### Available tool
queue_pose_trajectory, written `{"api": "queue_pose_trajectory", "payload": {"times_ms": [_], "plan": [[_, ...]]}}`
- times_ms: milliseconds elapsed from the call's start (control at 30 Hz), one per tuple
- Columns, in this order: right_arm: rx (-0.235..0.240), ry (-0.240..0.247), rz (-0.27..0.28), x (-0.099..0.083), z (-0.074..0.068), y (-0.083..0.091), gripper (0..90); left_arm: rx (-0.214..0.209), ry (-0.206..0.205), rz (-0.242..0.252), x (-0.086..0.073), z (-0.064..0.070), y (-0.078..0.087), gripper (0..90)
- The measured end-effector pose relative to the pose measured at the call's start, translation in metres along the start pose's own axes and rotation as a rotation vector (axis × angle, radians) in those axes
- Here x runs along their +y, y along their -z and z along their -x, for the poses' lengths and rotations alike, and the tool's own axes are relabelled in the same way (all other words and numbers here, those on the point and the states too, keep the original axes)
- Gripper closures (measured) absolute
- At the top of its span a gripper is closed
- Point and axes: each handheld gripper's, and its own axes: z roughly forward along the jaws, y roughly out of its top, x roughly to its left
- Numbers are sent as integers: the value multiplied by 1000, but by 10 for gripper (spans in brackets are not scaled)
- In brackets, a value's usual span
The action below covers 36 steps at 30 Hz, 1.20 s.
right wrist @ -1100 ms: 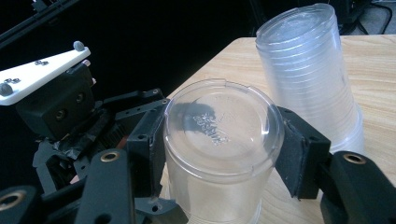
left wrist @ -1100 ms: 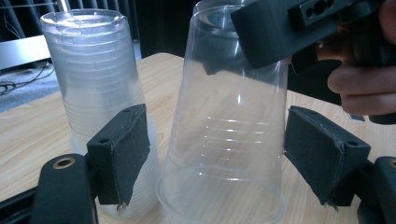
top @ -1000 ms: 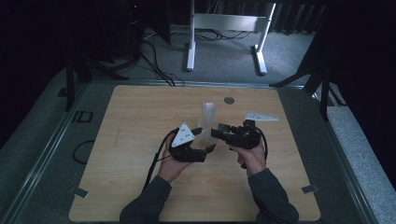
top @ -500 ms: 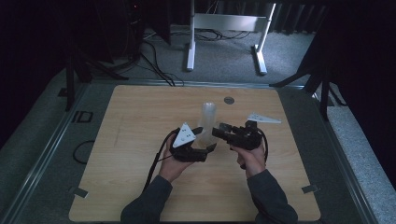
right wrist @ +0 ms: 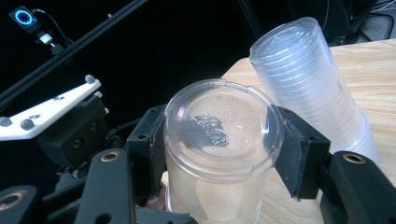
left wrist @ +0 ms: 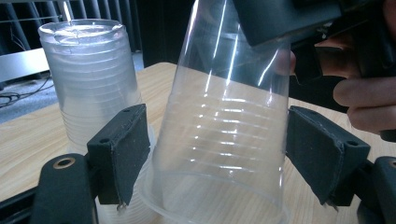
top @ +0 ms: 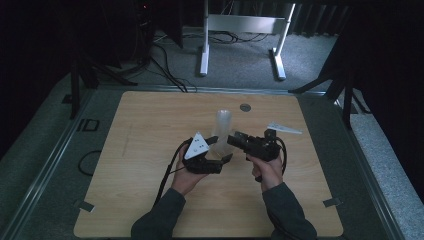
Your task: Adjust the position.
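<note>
A tall stack of clear plastic cups (top: 223, 120) stands upside down near the middle of the wooden table (top: 150, 125). One single clear cup (left wrist: 219, 130), also bottom up and tilted, is just in front of the stack. My right gripper (right wrist: 219, 144) is shut on this cup's base (right wrist: 219, 121), one pad on each side. My left gripper (left wrist: 217, 154) is open, its jaws straddling the cup's lower wall with a thin gap at the left pad. In the high view the left gripper (top: 220, 149) and right gripper (top: 231, 140) meet at the cup, tips toward each other.
A small round metal disc (top: 244, 107) is set in the table behind the stack. A white metal stand (top: 240, 25) and cables (top: 165, 65) are on the floor beyond the far edge. Bare wood lies to the left and near side.
Almost nothing has moved; the right gripper with the cup has shifted only slightly, and both hands stay at the cup by the stack.
</note>
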Motion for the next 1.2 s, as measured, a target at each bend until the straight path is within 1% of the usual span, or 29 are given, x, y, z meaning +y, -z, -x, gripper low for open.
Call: {"api": "queue_pose_trajectory", "payload": {"times_ms": [67, 200, 333, 400, 500, 567, 667, 867, 1067, 1200], "plan": [[3, -3, 5, 0, 0, 0, 415, 0, 1, 9, -1, -1, 0, 228], [17, -26, 12, 0, 2, 1, 415, -7, 5, 29, -3, -2, 0, 228], [27, -40, 16, 0, 4, 1, 415, -11, 7, 41, -4, -2, 0, 228], [31, -51, 19, 0, 4, 1, 416, -15, 6, 48, -5, -2, -1, 228], [35, -53, 18, 0, 5, 1, 415, -16, 4, 54, -5, -1, -2, 228], [44, -62, 22, 0, 6, 1, 415, -14, -3, 61, -5, 0, -2, 229], [47, -71, 25, 0, 6, 1, 415, -12, -6, 64, -5, 0, -2, 229], [66, -92, 29, 0, 8, 2, 416, -14, -5, 66, -5, 0, -3, 228], [68, -96, 29, 0, 9, 1, 416, -11, -9, 55, -5, 1, -4, 211], [69, -97, 30, 0, 9, 1, 416, -10, -13, 54, -5, 1, -4, 234]]}}
